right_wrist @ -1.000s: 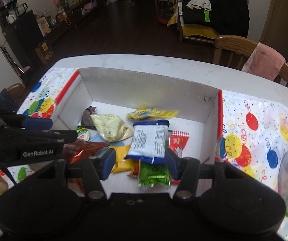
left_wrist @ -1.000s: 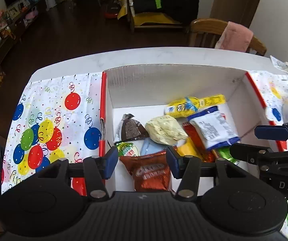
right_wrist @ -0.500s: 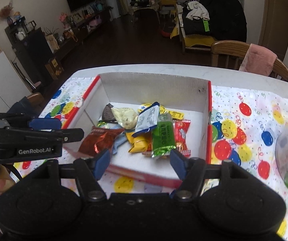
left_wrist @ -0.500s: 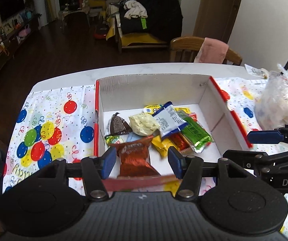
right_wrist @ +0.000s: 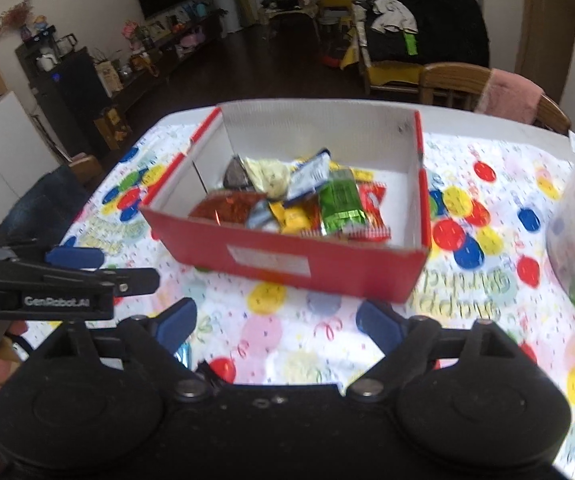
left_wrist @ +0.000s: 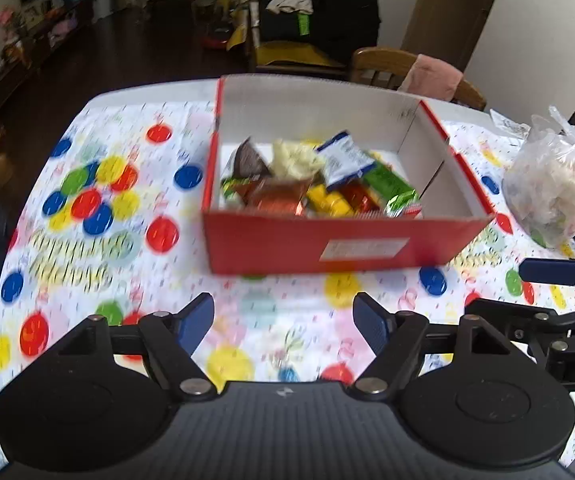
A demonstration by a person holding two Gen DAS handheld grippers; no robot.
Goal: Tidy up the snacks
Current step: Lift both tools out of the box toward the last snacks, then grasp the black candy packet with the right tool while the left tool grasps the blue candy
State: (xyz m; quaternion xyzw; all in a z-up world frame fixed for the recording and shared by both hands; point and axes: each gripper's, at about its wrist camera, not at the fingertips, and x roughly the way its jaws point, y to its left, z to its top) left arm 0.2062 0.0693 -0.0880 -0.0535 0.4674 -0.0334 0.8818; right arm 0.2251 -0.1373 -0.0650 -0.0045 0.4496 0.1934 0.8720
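balloon tablecloth [left_wrist: 99, 200] | wooden chair [right_wrist: 451, 80], pink cloth [right_wrist: 507, 94] draped over

The red box [left_wrist: 327, 246] stands open at the top, its near wall facing both grippers. In front of that wall the balloon tablecloth [left_wrist: 87, 248] lies bare, and left of the box too. Right of the box, a clear plastic bag [left_wrist: 555, 188] crowds the cloth. Heaped snack packets [right_wrist: 307, 204] fill the box's floor toward its near wall.
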